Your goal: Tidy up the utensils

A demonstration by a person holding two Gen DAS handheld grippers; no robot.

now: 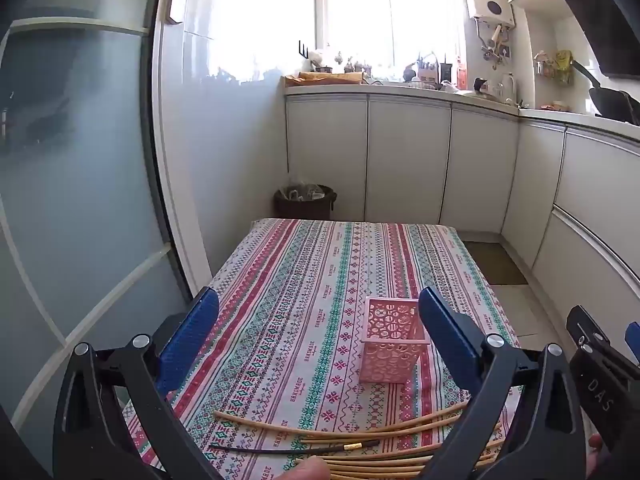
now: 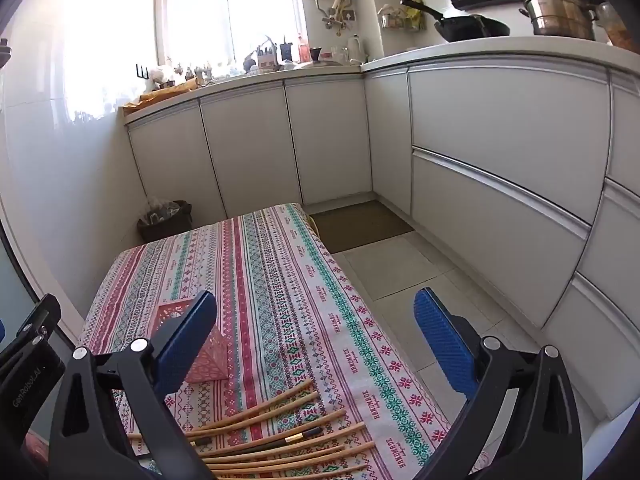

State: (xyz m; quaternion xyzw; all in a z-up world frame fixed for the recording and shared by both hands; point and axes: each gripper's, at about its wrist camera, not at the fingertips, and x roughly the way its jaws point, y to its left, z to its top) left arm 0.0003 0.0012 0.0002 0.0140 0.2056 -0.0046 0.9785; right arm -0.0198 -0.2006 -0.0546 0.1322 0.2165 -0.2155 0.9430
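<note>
Several bamboo chopsticks (image 1: 360, 432) lie flat near the front edge of the patterned tablecloth (image 1: 304, 280), with a black chopstick (image 1: 292, 449) with a gold band among them. A pink perforated holder (image 1: 390, 338) stands upright just behind them. My left gripper (image 1: 320, 332) is open and empty above the chopsticks. In the right wrist view the chopsticks (image 2: 276, 436) fan out at the bottom, the black one (image 2: 296, 438) among them, and the holder (image 2: 208, 354) is partly hidden by the left finger. My right gripper (image 2: 316, 336) is open and empty above them.
White kitchen cabinets (image 1: 404, 160) run behind and to the right, with a cluttered counter (image 1: 400, 84). A dark bin (image 1: 305, 201) stands beyond the table's far edge. A floor mat (image 2: 360, 224) and tiled floor lie right of the table. A glass door (image 1: 76, 160) is at the left.
</note>
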